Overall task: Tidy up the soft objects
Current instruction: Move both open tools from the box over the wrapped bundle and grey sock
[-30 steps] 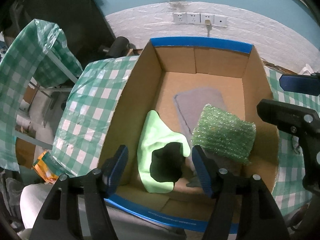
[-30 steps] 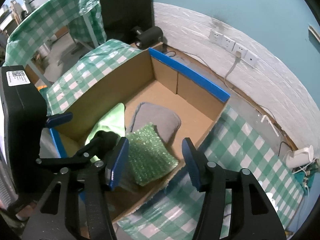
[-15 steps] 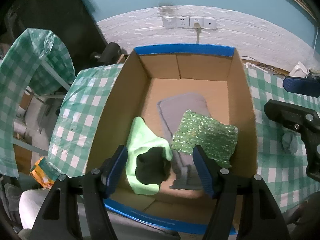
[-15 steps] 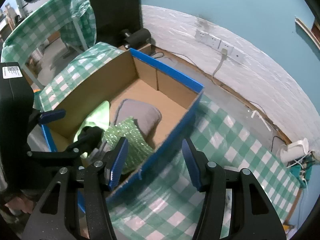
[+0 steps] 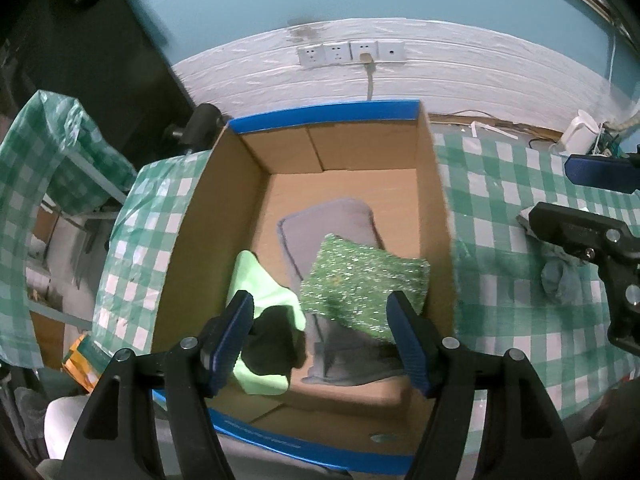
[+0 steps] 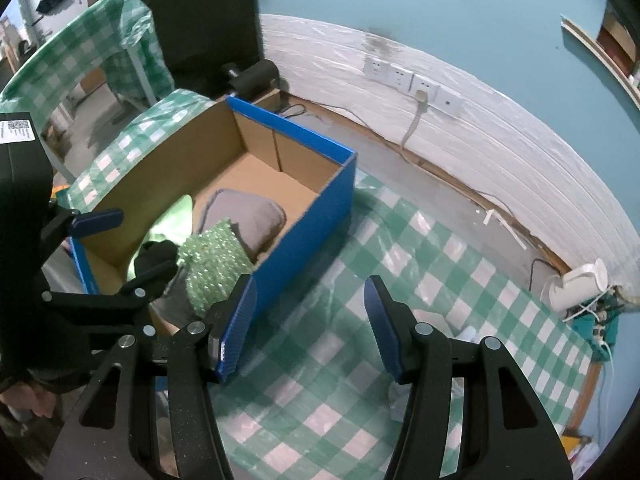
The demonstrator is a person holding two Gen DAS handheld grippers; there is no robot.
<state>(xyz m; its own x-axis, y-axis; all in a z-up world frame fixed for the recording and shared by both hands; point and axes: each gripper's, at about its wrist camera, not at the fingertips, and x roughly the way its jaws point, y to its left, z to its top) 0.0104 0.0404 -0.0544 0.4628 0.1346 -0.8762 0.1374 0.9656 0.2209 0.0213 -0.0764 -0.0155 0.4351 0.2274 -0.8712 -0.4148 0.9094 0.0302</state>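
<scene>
A cardboard box with blue edges (image 5: 236, 216) (image 6: 324, 216) holds a grey pad (image 5: 328, 224) (image 6: 252, 216), a green bubble-wrap piece (image 5: 364, 280) (image 6: 216, 264), a light green cloth (image 5: 260, 284) (image 6: 172, 220) and a black item (image 5: 272, 336) (image 6: 154, 258). My left gripper (image 5: 324, 336) is open and empty above the box's near end. My right gripper (image 6: 310, 324) is open and empty over the checked tablecloth, right of the box. A blue-grey soft item (image 5: 558, 280) lies on the cloth beside the right gripper; part of it shows behind my right finger (image 6: 464, 334).
The green checked tablecloth (image 6: 400, 260) covers the table. A white kettle (image 6: 576, 288) (image 5: 580, 136) and cables sit at the far right. Wall sockets (image 5: 350, 52) are behind the box. A second covered table (image 6: 80, 52) stands to the left.
Both grippers have pulled back from the box. The right gripper has swung right, from above the bubble wrap to over the tablecloth. The bubble wrap lies in the box.
</scene>
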